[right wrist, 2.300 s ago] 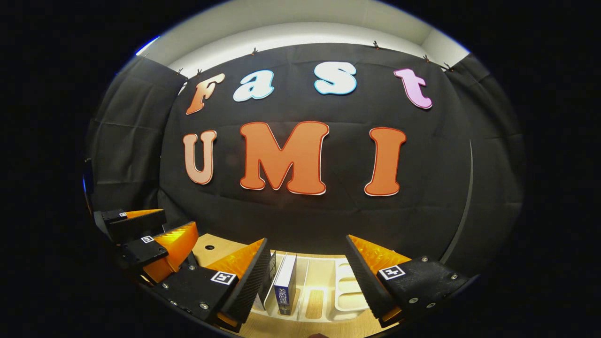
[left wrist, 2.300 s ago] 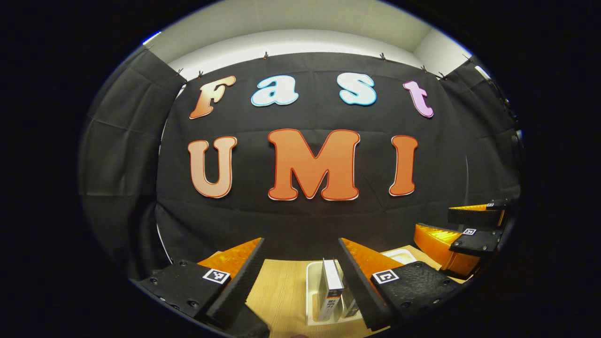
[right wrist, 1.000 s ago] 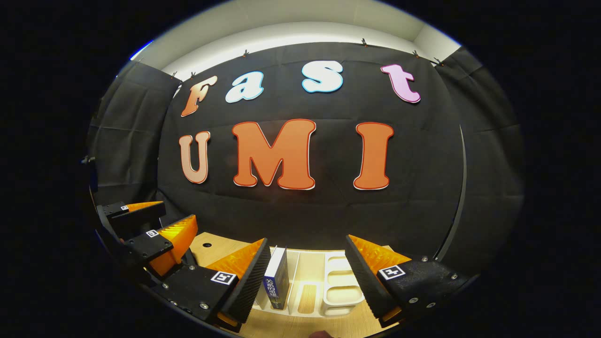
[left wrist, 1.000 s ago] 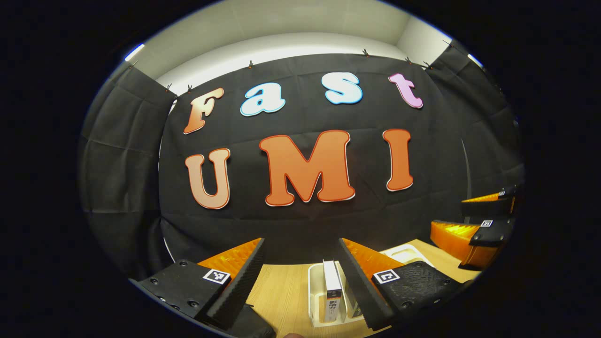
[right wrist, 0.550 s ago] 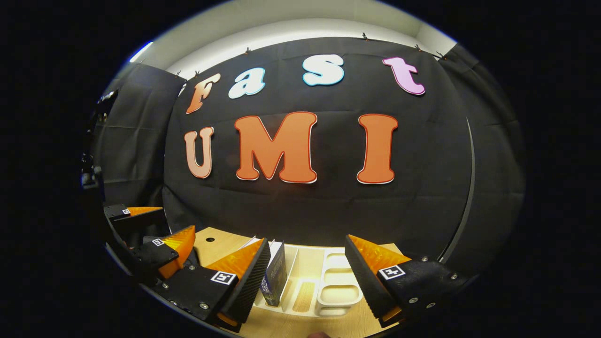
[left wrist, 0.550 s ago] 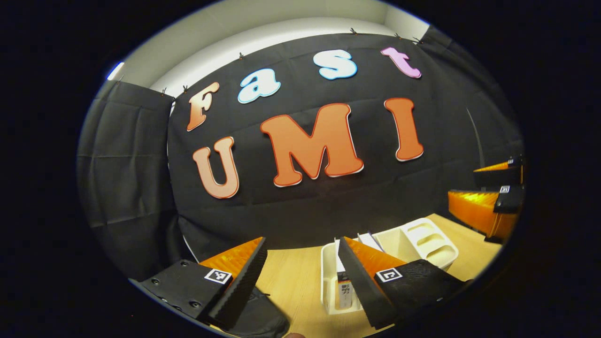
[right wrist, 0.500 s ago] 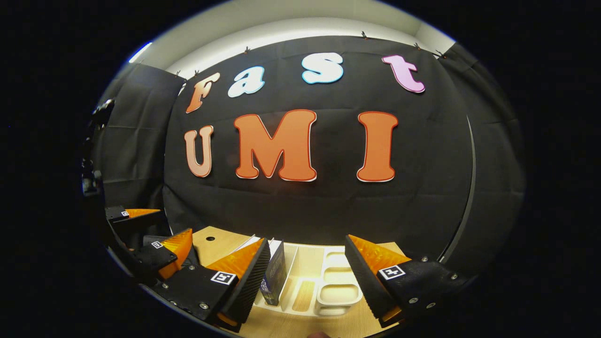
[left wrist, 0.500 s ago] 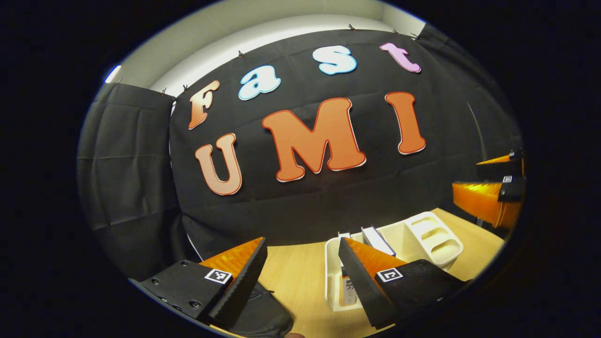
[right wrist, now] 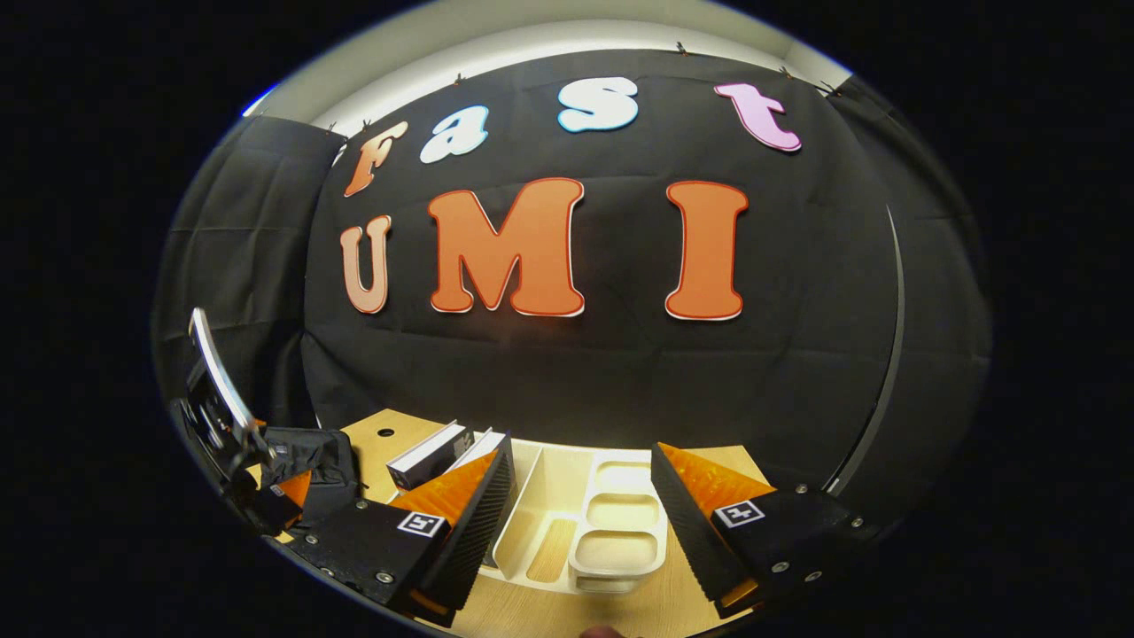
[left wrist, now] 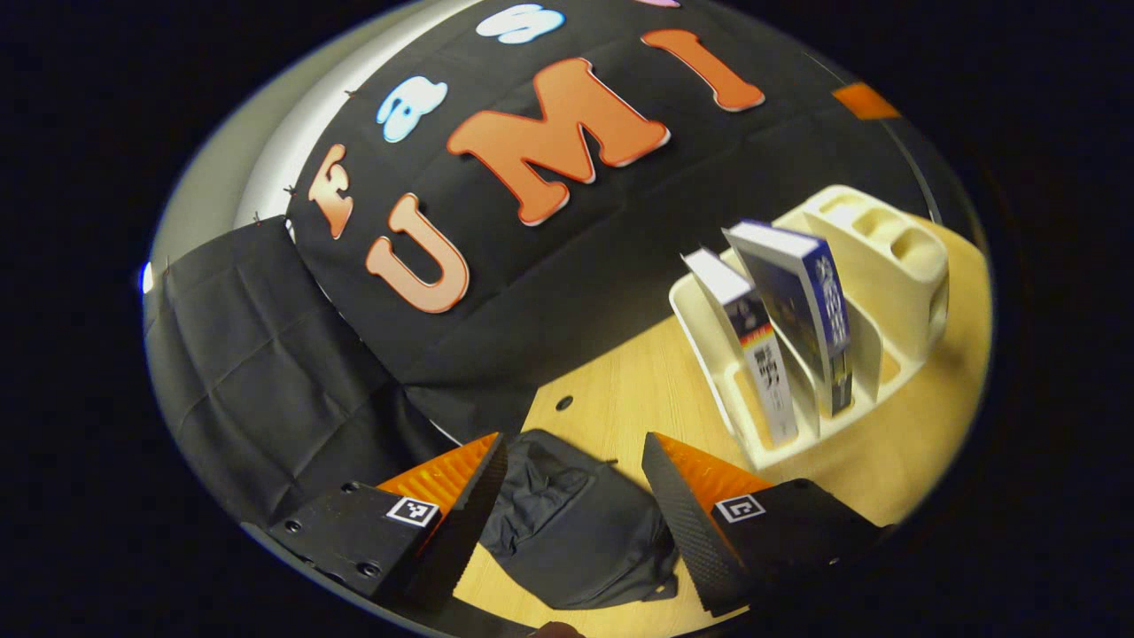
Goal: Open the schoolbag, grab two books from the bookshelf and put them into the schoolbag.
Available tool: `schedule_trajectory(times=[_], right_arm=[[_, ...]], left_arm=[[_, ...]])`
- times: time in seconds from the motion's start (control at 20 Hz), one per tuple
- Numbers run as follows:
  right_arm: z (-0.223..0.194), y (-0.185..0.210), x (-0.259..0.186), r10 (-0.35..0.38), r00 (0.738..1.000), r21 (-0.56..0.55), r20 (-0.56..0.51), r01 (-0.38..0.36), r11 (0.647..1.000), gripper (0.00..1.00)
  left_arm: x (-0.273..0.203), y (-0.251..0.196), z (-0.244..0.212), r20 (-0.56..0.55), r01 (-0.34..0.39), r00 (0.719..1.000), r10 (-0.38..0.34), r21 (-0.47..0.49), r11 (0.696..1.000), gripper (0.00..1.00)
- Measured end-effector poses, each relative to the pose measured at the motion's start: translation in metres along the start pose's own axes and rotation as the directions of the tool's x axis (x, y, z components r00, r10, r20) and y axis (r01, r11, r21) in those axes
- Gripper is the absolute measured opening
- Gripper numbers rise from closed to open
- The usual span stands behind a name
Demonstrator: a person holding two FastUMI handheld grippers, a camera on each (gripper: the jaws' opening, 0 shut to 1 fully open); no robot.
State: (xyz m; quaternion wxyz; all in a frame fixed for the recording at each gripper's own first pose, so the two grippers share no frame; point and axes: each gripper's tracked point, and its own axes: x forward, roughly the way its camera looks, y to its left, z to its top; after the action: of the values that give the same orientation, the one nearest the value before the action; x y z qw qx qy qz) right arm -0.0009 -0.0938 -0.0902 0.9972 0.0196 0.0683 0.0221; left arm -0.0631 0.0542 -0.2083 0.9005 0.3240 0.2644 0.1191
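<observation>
In your left gripper view, the schoolbag (left wrist: 576, 532) lies on the table (left wrist: 638, 390) near you, between the spread fingers of your left gripper (left wrist: 571, 523), and the bookshelf (left wrist: 850, 337) stands farther off to the right. Two books (left wrist: 780, 328) stand side by side in the bookshelf's left slots, leaning left, with its cup compartments to their right. In your right gripper view, the bookshelf (right wrist: 585, 523) sits just ahead between the fingers of your right gripper (right wrist: 576, 532), with the books (right wrist: 443, 456) at its left end.
</observation>
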Motion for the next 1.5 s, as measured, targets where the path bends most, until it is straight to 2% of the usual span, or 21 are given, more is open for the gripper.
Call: schedule_trajectory(times=[0.35,0.6,0.75,0.95,1.2,1.35,1.5], right_arm=[[-0.018,-0.021,0.007,-0.037,0.999,-0.008,-0.026,0.037,0.999,0.94],[-0.028,-0.024,0.018,-0.062,0.997,-0.037,-0.052,0.060,0.997,0.94],[-0.026,-0.017,0.020,-0.057,0.997,-0.033,-0.053,0.056,0.998,0.94],[-0.026,-0.011,0.019,-0.059,0.997,-0.064,-0.057,0.056,0.996,0.94],[-0.020,-0.007,0.015,-0.076,0.996,-0.062,-0.046,0.074,0.995,0.94],[-0.017,-0.008,0.012,-0.114,0.993,-0.071,-0.043,0.111,0.991,0.94],[-0.015,0.001,0.010,-0.136,0.990,-0.053,-0.033,0.134,0.990,0.94]], left_arm=[[0.013,-0.025,-0.085,-0.130,0.033,0.992,-0.005,0.216,0.976,0.97],[0.021,-0.036,-0.150,-0.228,0.071,0.974,-0.005,0.282,0.957,0.97],[0.026,-0.031,-0.181,-0.277,0.072,0.961,0.012,0.290,0.954,0.97],[0.044,-0.024,-0.193,-0.294,0.036,0.955,0.047,0.270,0.962,0.96],[0.062,-0.002,-0.170,-0.195,-0.026,0.976,0.096,0.331,0.943,0.95],[0.079,0.008,-0.171,-0.208,0.002,0.976,0.066,0.308,0.951,0.93],[0.095,0.023,-0.159,-0.187,0.026,0.982,0.030,0.292,0.956,0.73]])
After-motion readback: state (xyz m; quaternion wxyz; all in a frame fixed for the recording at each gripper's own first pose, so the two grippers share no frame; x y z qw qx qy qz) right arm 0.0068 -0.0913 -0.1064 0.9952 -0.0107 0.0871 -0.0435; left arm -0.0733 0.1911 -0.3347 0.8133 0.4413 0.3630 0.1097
